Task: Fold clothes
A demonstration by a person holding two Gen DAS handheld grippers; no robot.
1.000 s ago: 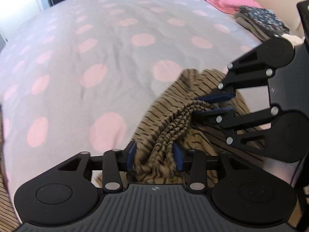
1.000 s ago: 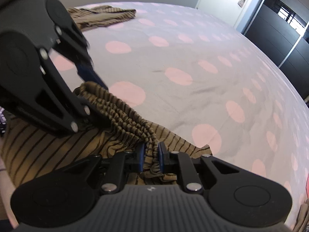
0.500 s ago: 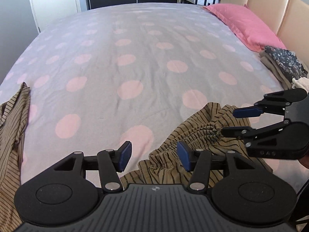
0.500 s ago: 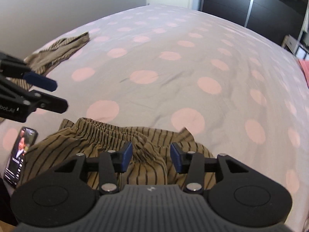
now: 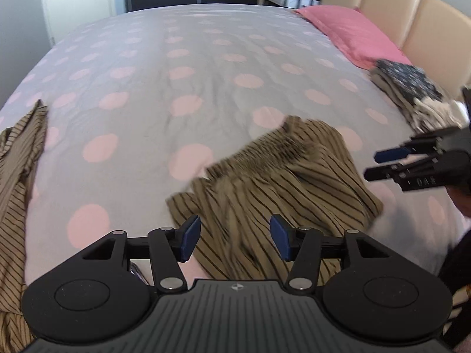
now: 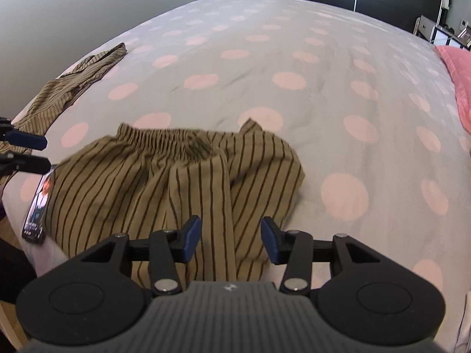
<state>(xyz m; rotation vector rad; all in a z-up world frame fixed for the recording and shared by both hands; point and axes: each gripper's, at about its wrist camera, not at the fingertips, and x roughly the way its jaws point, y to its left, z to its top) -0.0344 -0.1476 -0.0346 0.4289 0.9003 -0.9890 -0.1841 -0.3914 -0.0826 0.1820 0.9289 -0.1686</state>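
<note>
Striped shorts (image 5: 282, 182) motion-blurred, near edge hidden (behind gripper body).

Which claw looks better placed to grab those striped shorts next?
Probably the right claw: open, hanging directly over the striped shorts. The left claw, also open, sits over their edge.

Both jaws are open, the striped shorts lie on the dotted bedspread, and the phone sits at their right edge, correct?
Not quite. In the right wrist view the phone lies at the left edge of the striped shorts, near the bed's edge. The rest holds: both jaws are open and the shorts lie on the dotted bedspread.
</note>
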